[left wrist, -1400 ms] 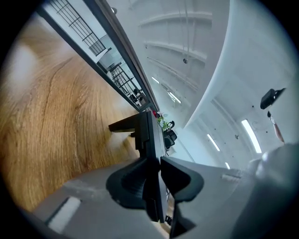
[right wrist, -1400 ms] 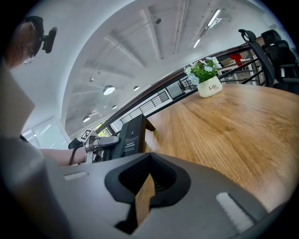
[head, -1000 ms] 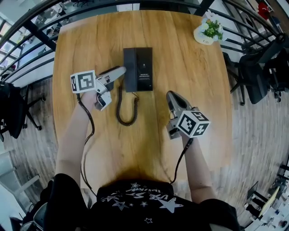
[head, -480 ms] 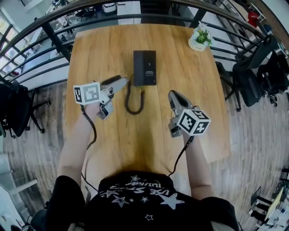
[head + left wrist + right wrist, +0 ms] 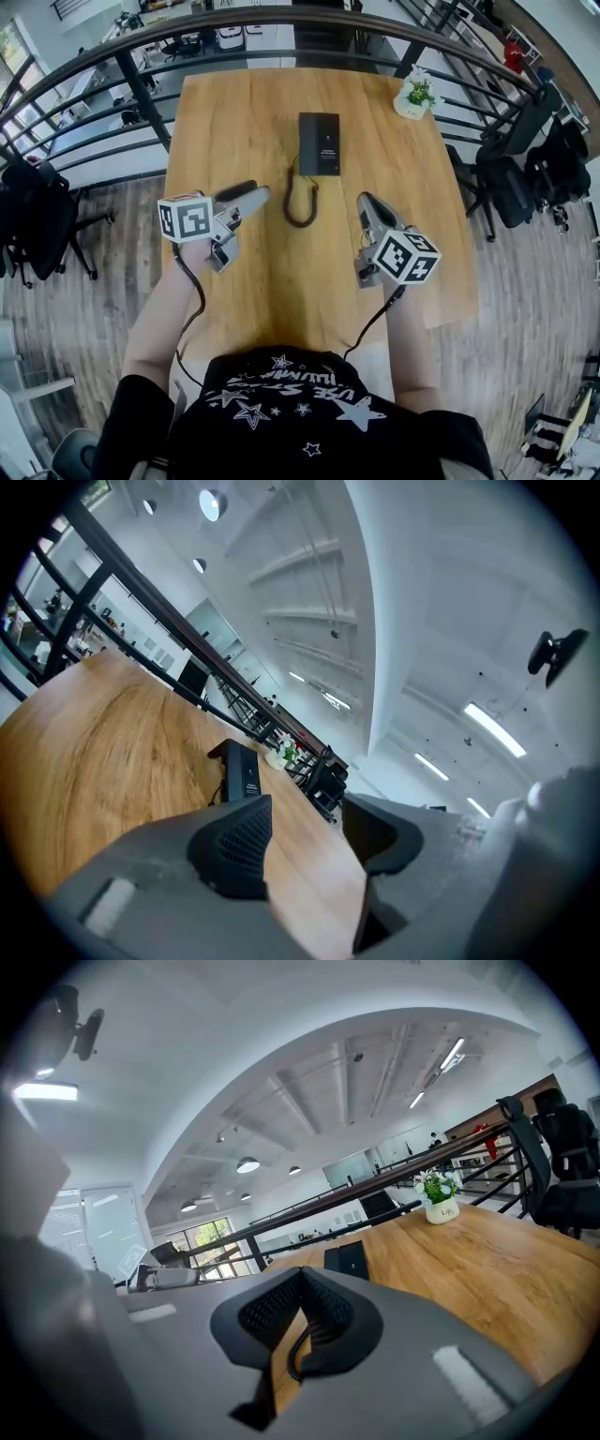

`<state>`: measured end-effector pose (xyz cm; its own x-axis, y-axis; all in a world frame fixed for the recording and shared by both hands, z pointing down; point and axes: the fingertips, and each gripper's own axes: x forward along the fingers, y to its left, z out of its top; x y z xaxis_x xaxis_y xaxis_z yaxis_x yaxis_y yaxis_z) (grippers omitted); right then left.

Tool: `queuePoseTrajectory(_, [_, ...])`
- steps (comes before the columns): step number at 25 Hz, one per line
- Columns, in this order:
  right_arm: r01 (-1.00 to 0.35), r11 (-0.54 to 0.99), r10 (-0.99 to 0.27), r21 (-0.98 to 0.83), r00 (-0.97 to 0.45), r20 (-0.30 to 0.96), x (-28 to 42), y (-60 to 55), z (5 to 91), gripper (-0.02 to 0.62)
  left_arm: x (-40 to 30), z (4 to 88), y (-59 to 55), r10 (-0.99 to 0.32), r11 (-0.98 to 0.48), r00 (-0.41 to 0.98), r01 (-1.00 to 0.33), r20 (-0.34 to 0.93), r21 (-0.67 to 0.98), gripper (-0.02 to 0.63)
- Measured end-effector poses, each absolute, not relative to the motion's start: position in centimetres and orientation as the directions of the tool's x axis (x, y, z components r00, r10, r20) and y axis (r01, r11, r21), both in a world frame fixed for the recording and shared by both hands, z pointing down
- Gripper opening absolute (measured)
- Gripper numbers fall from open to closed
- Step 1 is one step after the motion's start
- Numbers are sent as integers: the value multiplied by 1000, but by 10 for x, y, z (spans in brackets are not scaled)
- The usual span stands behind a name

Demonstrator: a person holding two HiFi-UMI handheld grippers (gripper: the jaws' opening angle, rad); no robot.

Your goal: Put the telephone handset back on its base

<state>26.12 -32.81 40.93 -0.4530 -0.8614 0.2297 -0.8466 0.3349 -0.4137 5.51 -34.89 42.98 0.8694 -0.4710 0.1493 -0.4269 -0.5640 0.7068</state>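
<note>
A black telephone lies flat past the middle of the wooden table. Its handset rests along the base's left side, and the coiled cord loops toward me. My left gripper hovers left of the cord, open and holding nothing, well short of the phone. My right gripper is on the cord's right, shut and empty. The left gripper view has the telephone beyond the parted jaws of the left gripper. In the right gripper view the telephone lies beyond the right gripper.
A small potted plant stands at the table's far right corner, also in the right gripper view as the plant. A black railing runs behind and around the table. Office chairs stand to the right, and another chair to the left.
Both grippers have drawn back toward me. The left gripper's tips were right beside the phone's left side and now hang well clear of it. The phone and cord lie as before.
</note>
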Motion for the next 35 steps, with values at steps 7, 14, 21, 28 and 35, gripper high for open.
queuePoseTrajectory(7, [-864,310,-881,-398,-418,221,212,-285,399,2,16,419,-275,-402,-649,904,-394,146,651,239])
queuePoseTrajectory(14, [-877,266,-905,-399,-370,211,171,-239,390,2,-4,426,-214,-296,-739,936,-351,191,575,239])
queuePoseTrajectory(21, [-908,172,-916,-383,-290,276,146,-178,413,2,-25,447,-157,-192,-732,963,-268,188,626,239])
queuePoseTrajectory(28, [-927,101,-921,-362,-225,319,130,-128,429,2,-41,474,-123,-114,-719,972,-225,208,657,239])
queuePoseTrajectory(35, [-923,70,-924,-379,-204,325,139,-112,434,2,-47,472,-120,-160,-710,967,-253,199,657,239])
